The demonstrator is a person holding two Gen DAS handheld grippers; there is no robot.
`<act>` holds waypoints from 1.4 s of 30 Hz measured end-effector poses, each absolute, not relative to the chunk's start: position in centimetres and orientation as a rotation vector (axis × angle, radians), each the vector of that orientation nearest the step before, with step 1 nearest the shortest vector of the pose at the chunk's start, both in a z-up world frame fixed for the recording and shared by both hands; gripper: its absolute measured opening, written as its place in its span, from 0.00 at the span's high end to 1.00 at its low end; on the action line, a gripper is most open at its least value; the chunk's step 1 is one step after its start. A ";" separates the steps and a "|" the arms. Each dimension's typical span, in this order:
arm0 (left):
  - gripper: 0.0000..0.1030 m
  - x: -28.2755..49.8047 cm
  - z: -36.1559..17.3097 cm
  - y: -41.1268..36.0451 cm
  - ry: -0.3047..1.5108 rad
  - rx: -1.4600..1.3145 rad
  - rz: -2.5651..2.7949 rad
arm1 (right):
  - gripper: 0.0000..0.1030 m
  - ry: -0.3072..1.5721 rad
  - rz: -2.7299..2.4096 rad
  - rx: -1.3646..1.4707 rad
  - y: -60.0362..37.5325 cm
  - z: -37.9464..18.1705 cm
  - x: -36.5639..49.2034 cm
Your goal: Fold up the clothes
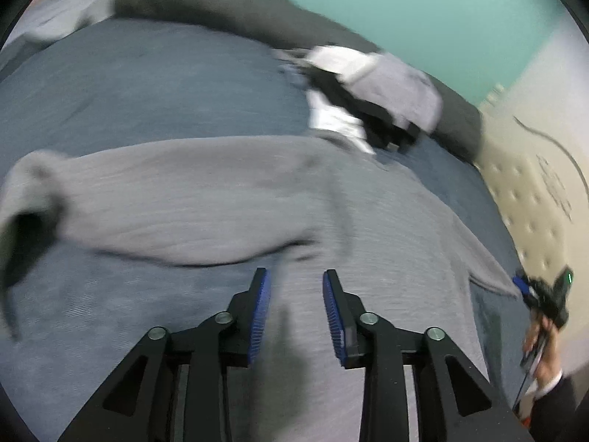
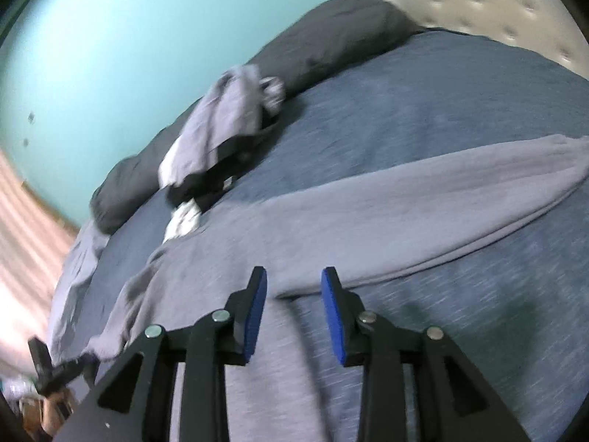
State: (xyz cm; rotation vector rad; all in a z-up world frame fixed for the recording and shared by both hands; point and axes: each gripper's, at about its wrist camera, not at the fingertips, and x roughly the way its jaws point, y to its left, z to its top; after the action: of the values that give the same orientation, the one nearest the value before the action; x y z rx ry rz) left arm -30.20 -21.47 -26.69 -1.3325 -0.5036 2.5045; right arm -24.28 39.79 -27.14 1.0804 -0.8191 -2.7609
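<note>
A grey long-sleeved shirt (image 1: pixel 228 199) lies spread across the middle of the frame on the blue bedspread (image 1: pixel 147 84). The left tool (image 1: pixel 296 294) hovers over it at bottom centre, open and holding nothing. In the right wrist view the right tool (image 2: pixel 293 293) is likewise open and empty above the shirt's sleeve (image 2: pixel 441 199). A pile of clothes (image 1: pixel 371 92) sits at upper right, against dark pillows (image 1: pixel 228 3).

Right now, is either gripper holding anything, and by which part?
Nothing is held. The left gripper and right gripper are both open above the grey top, with nothing between the jaws.
</note>
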 end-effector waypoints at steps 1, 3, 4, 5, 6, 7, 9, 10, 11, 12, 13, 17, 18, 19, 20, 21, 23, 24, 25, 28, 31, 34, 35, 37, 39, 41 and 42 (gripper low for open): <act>0.65 -29.9 -26.6 -22.7 -0.514 -1.347 2.520 | 0.65 -0.824 -2.746 1.082 39.2 -27.4 -24.2; 0.65 -29.2 -26.1 -25.0 -0.499 -1.370 2.565 | 0.65 -0.836 -2.713 1.093 37.5 -28.2 -24.1; 0.65 -28.9 -25.8 -26.1 -0.476 -1.383 2.593 | 0.65 -0.835 -2.703 1.098 36.8 -28.6 -24.0; 0.65 -28.5 -25.7 -26.9 -0.466 -1.390 2.610 | 0.65 -0.826 -2.702 1.105 36.2 -28.9 -23.9; 0.65 -28.2 -25.6 -27.7 -0.461 -1.396 2.626 | 0.65 -0.814 -2.703 1.114 35.8 -29.1 -23.8; 0.65 -27.9 -25.5 -28.7 -0.456 -1.402 2.643 | 0.65 -0.802 -2.703 1.123 35.3 -29.3 -23.7; 0.65 -27.5 -25.6 -30.3 -0.438 -1.424 2.679 | 0.65 -0.797 -2.692 1.145 34.7 -29.8 -23.4; 0.65 -27.4 -25.7 -31.0 -0.430 -1.436 2.691 | 0.65 -0.797 -2.688 1.147 34.6 -29.8 -23.0; 0.65 -27.2 -25.8 -31.7 -0.422 -1.447 2.703 | 0.65 -0.792 -2.688 1.146 34.4 -29.9 -22.9; 0.65 -27.2 -26.1 -32.4 -0.413 -1.465 2.715 | 0.65 -0.784 -2.690 1.143 34.1 -30.1 -22.8; 0.65 -27.1 -26.5 -33.1 -0.408 -1.481 2.729 | 0.65 -0.777 -2.690 1.139 33.8 -30.2 -22.7; 0.65 -26.5 -27.7 -35.4 -0.437 -1.519 2.767 | 0.65 -0.760 -2.667 1.119 32.3 -30.8 -22.3; 0.65 -26.4 -27.9 -35.9 -0.437 -1.526 2.784 | 0.65 -0.750 -2.661 1.113 32.0 -30.9 -22.3; 0.65 -26.4 -28.2 -36.2 -0.440 -1.530 2.794 | 0.65 -0.740 -2.653 1.106 31.6 -31.1 -22.2; 0.65 -26.3 -28.6 -36.5 -0.444 -1.534 2.801 | 0.65 -0.735 -2.643 1.100 31.2 -31.3 -22.1; 0.65 -26.5 -28.9 -36.6 -0.415 -1.543 2.809 | 0.65 -0.731 -2.635 1.098 30.9 -31.6 -22.1; 0.66 -26.8 -29.5 -36.4 -0.345 -1.556 2.822 | 0.65 -0.722 -2.624 1.098 30.4 -32.2 -22.0; 0.66 -26.9 -29.8 -36.3 -0.324 -1.558 2.821 | 0.65 -0.717 -2.617 1.103 30.2 -32.4 -22.0; 0.66 -27.0 -30.0 -36.3 -0.315 -1.565 2.817 | 0.65 -0.712 -2.608 1.110 30.0 -32.7 -22.0; 0.76 -27.6 -30.8 -36.4 -0.299 -1.590 2.805 | 0.65 -0.707 -2.591 1.114 29.9 -33.3 -22.3; 0.99 -28.1 -30.9 -35.9 -0.253 -1.593 2.802 | 0.65 -0.745 -2.591 1.115 30.5 -34.1 -22.2; 1.00 -28.0 -30.3 -35.3 -0.211 -1.562 2.817 | 0.65 -0.810 -2.568 1.119 31.2 -34.8 -22.3; 1.00 -27.9 -29.8 -35.2 -0.216 -1.547 2.820 | 0.65 -0.817 -2.569 1.120 31.4 -34.9 -22.4; 1.00 -27.4 -28.8 -35.0 -0.223 -1.518 2.826 | 0.65 -0.824 -2.572 1.115 31.6 -34.9 -22.4; 1.00 -26.5 -28.1 -34.3 -0.199 -1.497 2.807 | 0.65 -0.851 -2.562 1.107 31.9 -34.9 -22.4; 1.00 -25.9 -27.9 -33.3 -0.172 -1.490 2.763 | 0.65 -0.867 -2.558 1.094 32.0 -34.6 -22.3; 1.00 -25.8 -27.9 -33.1 -0.168 -1.489 2.746 | 0.65 -0.864 -2.560 1.086 32.0 -34.5 -22.3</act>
State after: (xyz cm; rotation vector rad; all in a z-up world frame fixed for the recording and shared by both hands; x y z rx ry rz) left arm -25.77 -33.07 -27.85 -1.4892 -0.1684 2.7464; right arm -22.29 31.99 -34.47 1.0864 -0.8641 -2.5602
